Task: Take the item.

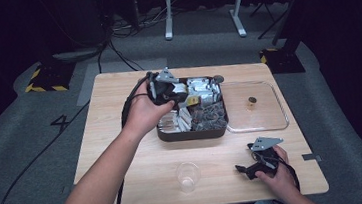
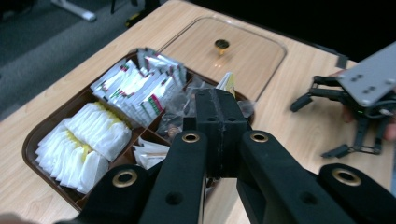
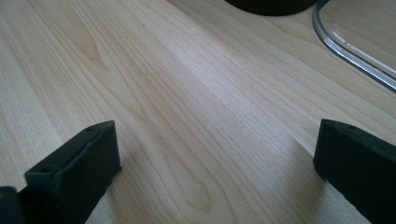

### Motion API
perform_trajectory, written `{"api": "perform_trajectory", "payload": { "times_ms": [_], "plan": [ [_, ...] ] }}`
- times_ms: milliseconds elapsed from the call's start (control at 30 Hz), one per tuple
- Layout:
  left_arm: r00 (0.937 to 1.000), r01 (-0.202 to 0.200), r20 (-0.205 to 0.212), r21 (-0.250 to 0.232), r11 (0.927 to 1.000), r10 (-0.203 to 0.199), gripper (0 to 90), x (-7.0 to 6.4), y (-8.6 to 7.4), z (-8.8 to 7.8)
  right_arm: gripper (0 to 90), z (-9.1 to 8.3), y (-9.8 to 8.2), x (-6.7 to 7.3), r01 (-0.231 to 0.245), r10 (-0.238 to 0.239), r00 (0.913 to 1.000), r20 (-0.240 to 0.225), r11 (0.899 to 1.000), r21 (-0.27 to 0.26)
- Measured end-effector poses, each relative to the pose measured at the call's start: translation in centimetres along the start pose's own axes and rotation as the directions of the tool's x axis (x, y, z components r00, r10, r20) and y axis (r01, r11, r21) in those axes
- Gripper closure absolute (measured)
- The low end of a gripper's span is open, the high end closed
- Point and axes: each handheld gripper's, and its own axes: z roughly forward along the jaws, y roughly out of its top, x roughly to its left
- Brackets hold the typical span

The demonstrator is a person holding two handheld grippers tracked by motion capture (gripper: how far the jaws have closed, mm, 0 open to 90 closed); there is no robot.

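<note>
Overhead light brightens the table [image 1: 139,161]; the surrounding room is dark. The lid [image 3: 355,44] glints; near jaws blur slightly.

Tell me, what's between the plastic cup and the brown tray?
Nothing: in the high view, only bare wooden table lies between the cup and the tray.

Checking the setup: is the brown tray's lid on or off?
Off. The clear lid lies flat on the table right of the brown compartment tray.
</note>
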Motion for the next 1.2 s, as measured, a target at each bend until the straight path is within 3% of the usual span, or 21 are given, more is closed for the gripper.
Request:
{"api": "perform_trajectory", "payload": {
  "times_ms": [200,500,833,1200],
  "plan": [
    [0.9986,-0.042,0.029,-0.051,0.9978,0.043,90.0,-2.7,-1.3,-2.3,0.5,0.0,0.0,0.0,0.0,0.0,1.0,0.0,1.0,0.0],
    [0.9925,-0.067,0.097,-0.082,0.9944,0.075,90.0,-5.5,-3.8,-4.0,0.5,0.0,0.0,0.0,0.0,0.0,1.0,0.0,1.0,0.0],
    [0.9871,-0.069,0.134,-0.145,0.9871,0.088,90.0,-8.4,-7.8,-3.8,0.5,0.0,0.0,0.0,0.0,0.0,1.0,0.0,1.0,0.0],
    [0.9832,-0.057,0.163,-0.152,0.9867,0.082,90.0,-10.2,-11.1,-2.0,0.5,0.0,0.0,0.0,0.0,0.0,1.0,0.0,1.0,0.0]
  ]
}}
